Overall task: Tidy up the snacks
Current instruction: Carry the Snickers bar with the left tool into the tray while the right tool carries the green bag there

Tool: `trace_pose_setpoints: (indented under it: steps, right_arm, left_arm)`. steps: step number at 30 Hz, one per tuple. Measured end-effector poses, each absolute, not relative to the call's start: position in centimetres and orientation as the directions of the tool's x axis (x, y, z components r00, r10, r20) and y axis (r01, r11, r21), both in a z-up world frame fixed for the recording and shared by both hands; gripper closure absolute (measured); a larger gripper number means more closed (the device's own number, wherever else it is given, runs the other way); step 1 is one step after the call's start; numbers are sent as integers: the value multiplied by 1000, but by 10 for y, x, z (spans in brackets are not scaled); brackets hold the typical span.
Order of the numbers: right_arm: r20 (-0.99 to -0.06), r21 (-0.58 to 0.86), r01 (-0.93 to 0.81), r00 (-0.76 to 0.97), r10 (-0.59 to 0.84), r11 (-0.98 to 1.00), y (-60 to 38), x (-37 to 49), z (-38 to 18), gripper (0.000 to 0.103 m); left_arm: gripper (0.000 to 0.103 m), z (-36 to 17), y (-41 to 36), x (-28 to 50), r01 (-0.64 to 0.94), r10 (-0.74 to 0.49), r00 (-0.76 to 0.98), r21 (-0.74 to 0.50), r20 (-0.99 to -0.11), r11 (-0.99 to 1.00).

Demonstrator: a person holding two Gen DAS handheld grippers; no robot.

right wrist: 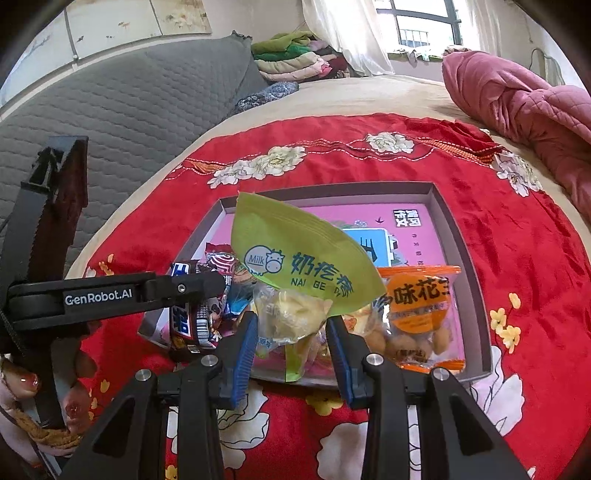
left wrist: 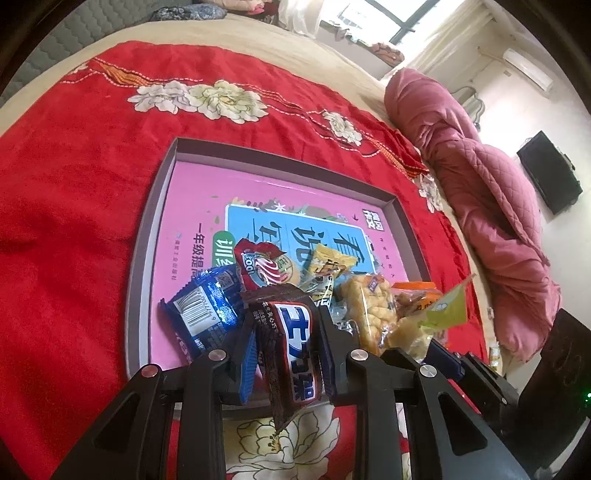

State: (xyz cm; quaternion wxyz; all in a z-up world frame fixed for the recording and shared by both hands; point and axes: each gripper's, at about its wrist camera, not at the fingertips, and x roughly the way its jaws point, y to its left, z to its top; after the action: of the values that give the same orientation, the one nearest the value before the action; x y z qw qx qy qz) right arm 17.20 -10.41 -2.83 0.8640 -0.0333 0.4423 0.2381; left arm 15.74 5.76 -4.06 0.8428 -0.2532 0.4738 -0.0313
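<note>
Red floral bedspread (left wrist: 74, 206), left hand-held gripper (left wrist: 284, 343) clamping brown chocolate bar (left wrist: 291, 354), right hand-held gripper (right wrist: 291, 336) clamping green milk-candy pouch (right wrist: 295, 258)

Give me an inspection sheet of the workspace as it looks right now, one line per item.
Surface: red floral blanket over a bed.
Job's things: shallow box with a pink printed bottom; snack packets piled at its near end, among them a blue packet and an orange peanut bag.
Clutter: nothing seen.
Grippers: left gripper jaws shut on a dark chocolate bar; right gripper jaws shut on a green milk candy bag, held over the box.
Cables: nothing seen on the blanket.
Surroundings: pink quilt, grey headboard, folded clothes, window.
</note>
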Motion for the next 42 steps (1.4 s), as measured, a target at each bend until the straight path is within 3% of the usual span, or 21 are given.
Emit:
trace_pose_setpoints:
  steps: [42]
  right_arm:
    - [-801, 139, -394, 495, 337, 908, -98, 185, -32, 58]
  left_arm:
    - [73, -42, 60, 157, -188, -298, 544, -461, -784, 867]
